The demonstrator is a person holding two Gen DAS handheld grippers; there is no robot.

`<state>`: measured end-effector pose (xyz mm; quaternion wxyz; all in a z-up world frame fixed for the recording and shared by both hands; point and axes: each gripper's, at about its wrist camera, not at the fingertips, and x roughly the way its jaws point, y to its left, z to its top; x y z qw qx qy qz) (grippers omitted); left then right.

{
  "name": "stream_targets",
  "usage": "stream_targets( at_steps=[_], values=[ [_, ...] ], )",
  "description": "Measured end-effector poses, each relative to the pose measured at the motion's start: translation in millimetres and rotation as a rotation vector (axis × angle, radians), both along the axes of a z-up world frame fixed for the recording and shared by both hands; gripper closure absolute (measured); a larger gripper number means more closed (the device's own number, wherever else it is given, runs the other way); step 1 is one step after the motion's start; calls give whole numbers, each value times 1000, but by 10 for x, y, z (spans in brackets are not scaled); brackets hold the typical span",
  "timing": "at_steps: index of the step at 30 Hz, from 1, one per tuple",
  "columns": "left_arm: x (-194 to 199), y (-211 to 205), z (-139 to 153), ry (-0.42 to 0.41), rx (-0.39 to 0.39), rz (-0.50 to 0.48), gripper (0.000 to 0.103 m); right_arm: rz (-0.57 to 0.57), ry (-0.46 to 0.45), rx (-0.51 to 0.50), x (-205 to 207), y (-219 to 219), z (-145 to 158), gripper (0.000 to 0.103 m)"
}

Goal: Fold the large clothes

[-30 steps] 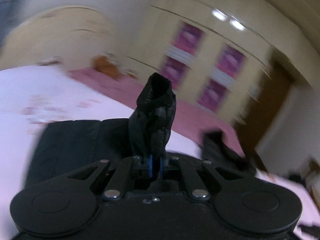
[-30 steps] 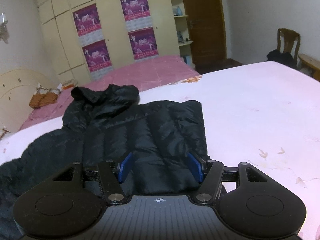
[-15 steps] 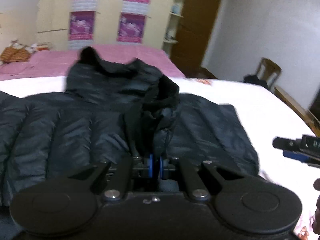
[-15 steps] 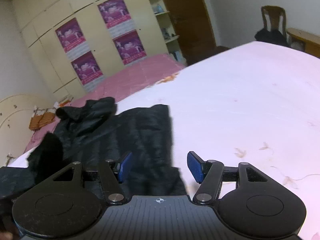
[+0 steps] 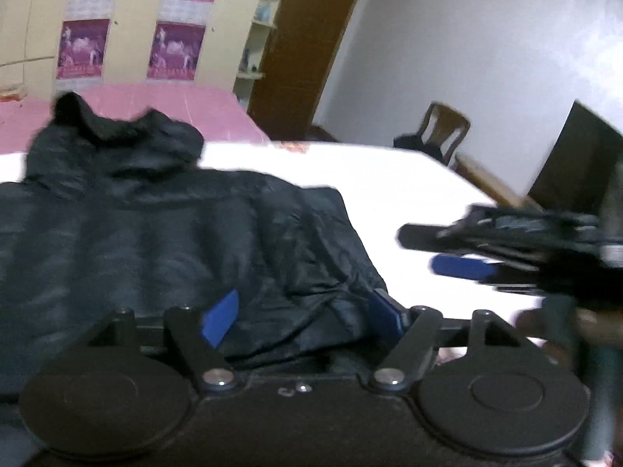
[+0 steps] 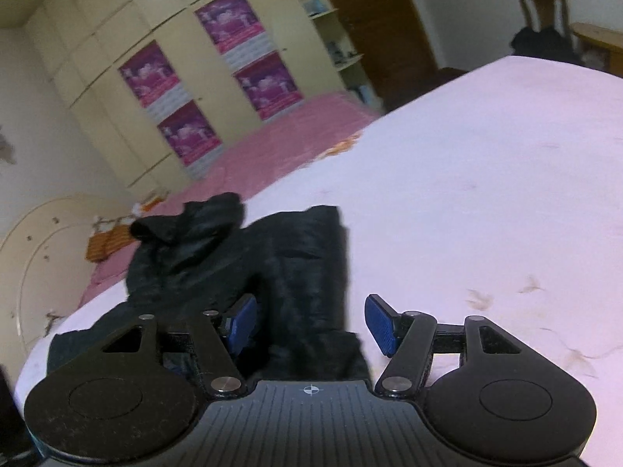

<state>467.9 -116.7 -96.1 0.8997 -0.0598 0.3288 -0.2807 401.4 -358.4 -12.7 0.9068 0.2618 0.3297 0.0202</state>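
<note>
A black puffer jacket (image 5: 163, 233) lies flat on the white bed (image 5: 393, 179), hood (image 5: 117, 136) at the far end. My left gripper (image 5: 301, 317) is open just above the jacket's near right part, with a loose fold lying between the blue pads. My right gripper (image 6: 309, 325) is open and empty over the jacket's right edge (image 6: 303, 272). The right gripper also shows in the left wrist view (image 5: 467, 253), side-on at the right.
A pink cover (image 6: 272, 144) lies at the far end of the bed. A wardrobe with purple posters (image 6: 218, 74) and a brown door (image 5: 307, 50) stand behind. A wooden chair with dark clothes (image 5: 440, 136) stands at the right. A headboard (image 6: 35, 249) stands left.
My left gripper has opened and let go of the sleeve, which now lies on the jacket. The right gripper has moved right and tilted.
</note>
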Motion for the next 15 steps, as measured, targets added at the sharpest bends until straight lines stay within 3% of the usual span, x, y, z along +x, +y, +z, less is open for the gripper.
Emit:
stream_targets(
  at_steps=[3, 6, 8, 10, 13, 14, 15],
  values=[
    [-81, 747, 140, -38, -36, 195, 44, 44, 26, 24, 122, 133, -71, 42],
    [-35, 1555, 140, -94, 77, 455, 47, 86, 61, 60, 237, 281, -170, 42],
    [45, 2035, 106, -90, 98, 576, 47, 110, 76, 66, 307, 380, -228, 42],
    [154, 2411, 45, -77, 78, 632, 47, 118, 99, 49, 384, 451, -284, 42],
    [413, 2640, -157, 3, 49, 598, 52, 120, 121, -1, 452, 541, -323, 43],
    [468, 2635, -198, 17, 47, 580, 52, 127, 120, -23, 459, 571, -317, 75],
    [514, 2612, -243, 28, 50, 561, 52, 133, 127, -39, 481, 590, -328, 91]
  ],
)
